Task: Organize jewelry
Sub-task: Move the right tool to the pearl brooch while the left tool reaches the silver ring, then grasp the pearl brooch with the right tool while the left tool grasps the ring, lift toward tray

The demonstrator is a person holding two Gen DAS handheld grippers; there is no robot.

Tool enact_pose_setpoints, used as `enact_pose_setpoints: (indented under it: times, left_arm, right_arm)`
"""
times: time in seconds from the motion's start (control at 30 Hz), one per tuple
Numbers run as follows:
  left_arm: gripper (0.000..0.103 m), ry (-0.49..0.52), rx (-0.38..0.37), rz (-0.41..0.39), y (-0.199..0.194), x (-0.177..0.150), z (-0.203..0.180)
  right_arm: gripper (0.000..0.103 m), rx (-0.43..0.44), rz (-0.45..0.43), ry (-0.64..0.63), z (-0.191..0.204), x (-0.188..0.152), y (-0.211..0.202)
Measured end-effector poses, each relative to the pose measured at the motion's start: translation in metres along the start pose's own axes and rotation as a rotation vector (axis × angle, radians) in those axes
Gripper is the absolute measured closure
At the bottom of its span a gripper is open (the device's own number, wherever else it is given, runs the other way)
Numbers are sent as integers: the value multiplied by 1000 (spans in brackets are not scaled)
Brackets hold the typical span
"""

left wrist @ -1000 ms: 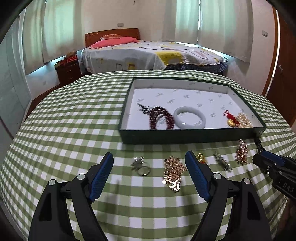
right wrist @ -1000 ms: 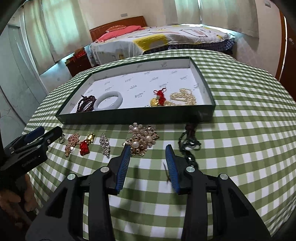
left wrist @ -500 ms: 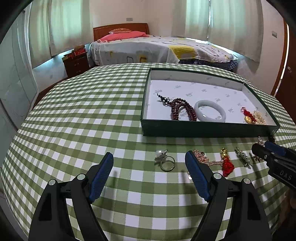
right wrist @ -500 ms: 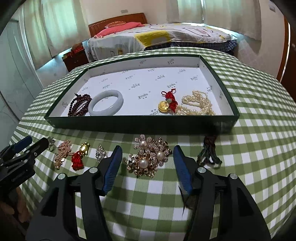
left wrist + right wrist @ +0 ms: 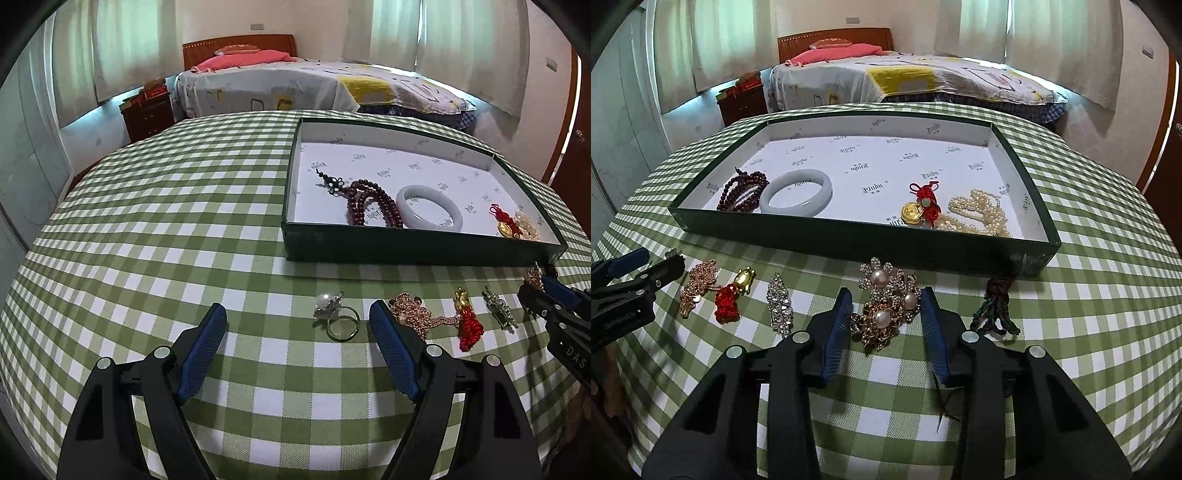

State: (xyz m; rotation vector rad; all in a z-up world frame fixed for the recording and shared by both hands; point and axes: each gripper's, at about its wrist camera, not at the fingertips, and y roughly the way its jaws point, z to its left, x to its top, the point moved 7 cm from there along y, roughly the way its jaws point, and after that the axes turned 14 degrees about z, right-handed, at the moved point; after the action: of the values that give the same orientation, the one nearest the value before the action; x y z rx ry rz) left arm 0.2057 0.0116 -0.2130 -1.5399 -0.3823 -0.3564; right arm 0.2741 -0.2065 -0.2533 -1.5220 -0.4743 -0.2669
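Note:
A green jewelry box (image 5: 406, 252) (image 5: 849, 236) holds dark red beads (image 5: 369, 203), a white bangle (image 5: 796, 192), a gold coin with red knot (image 5: 919, 210) and pearls (image 5: 982, 218). On the checked cloth in front lie a pearl ring (image 5: 338, 317), a rose-gold chain (image 5: 412, 314), a gold charm with red tassel (image 5: 733, 295), a crystal brooch (image 5: 779, 301), a pearl-and-gold brooch (image 5: 884, 306) and a dark cord (image 5: 995, 306). My left gripper (image 5: 297, 325) is open, the ring just ahead between its fingers. My right gripper (image 5: 886, 306) is open around the pearl-and-gold brooch.
The round table's edge curves close on both sides. A bed (image 5: 314, 88) and a wooden nightstand (image 5: 147, 114) stand behind the table. The right gripper shows at the right edge of the left wrist view (image 5: 554, 310); the left gripper shows at the left edge of the right wrist view (image 5: 631, 288).
My left gripper moved left, off the rose-gold chain and onto the ring. My right gripper moved forward and its jaws now flank the pearl-and-gold brooch.

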Motion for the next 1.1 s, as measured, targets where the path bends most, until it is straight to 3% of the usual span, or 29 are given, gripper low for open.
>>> enact_pose_setpoints:
  times: [0.13,0.73,1.1]
  left_arm:
    - [28,2,-15,5,0,-1,0]
    - [75,59,-62,-21,-5,-4,-13]
    - [76,60,-79,-24,-6,-5,-12]
  right_arm:
    - [66,6,-3,2,-1,-1,-1]
    - [66,15,-10,4,-1,-2,-3]
    - [67,24,-14,7,0,0,-3]
